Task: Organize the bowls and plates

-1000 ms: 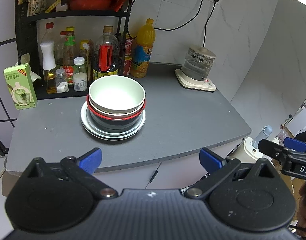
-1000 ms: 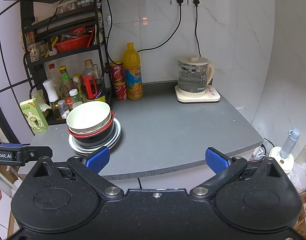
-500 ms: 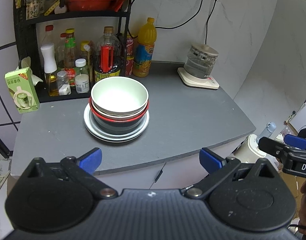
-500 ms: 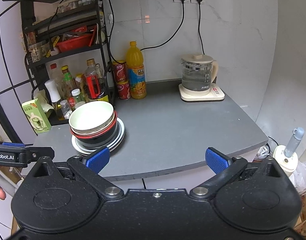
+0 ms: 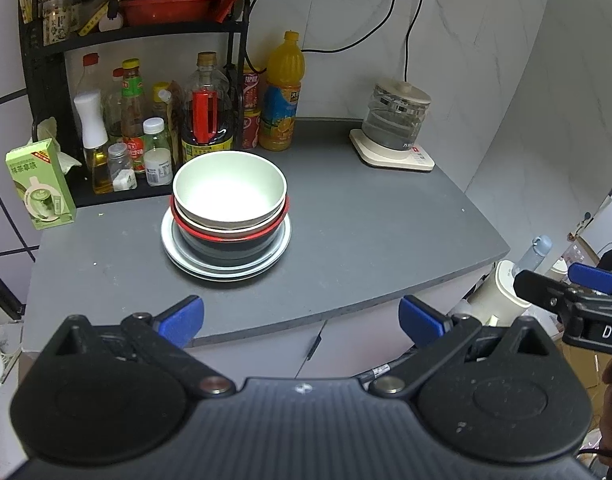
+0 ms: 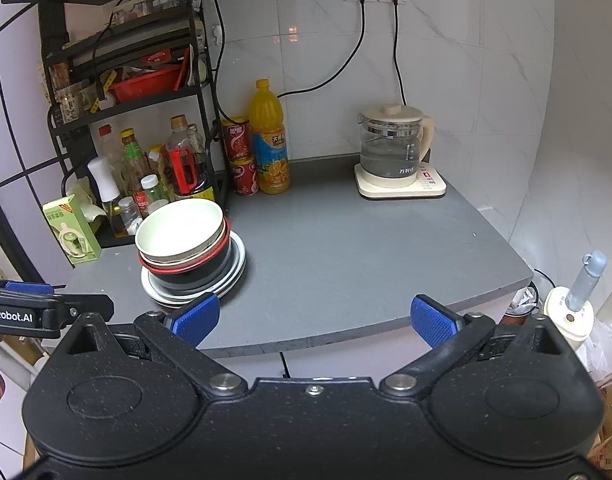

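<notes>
A stack stands on the grey counter (image 5: 366, 224): a white bowl (image 5: 229, 190) on top, nested in a black bowl with a red rim (image 5: 226, 242), on grey plates (image 5: 226, 268). The stack also shows in the right wrist view, white bowl (image 6: 180, 228), plates (image 6: 236, 264). My left gripper (image 5: 302, 320) is open and empty, held before the counter's front edge. My right gripper (image 6: 314, 318) is open and empty, also in front of the counter, right of the stack.
A black rack (image 5: 138, 32) with bottles and jars stands at the back left. A green carton (image 5: 40, 188), an orange juice bottle (image 5: 284, 96), red cans (image 6: 238, 152) and a glass kettle on its base (image 5: 396, 128) stand along the back. The counter ends at right.
Both grippers have drawn slightly back and shifted; the stack appears a little farther and more to the right in both views. Nothing on the counter has moved.
</notes>
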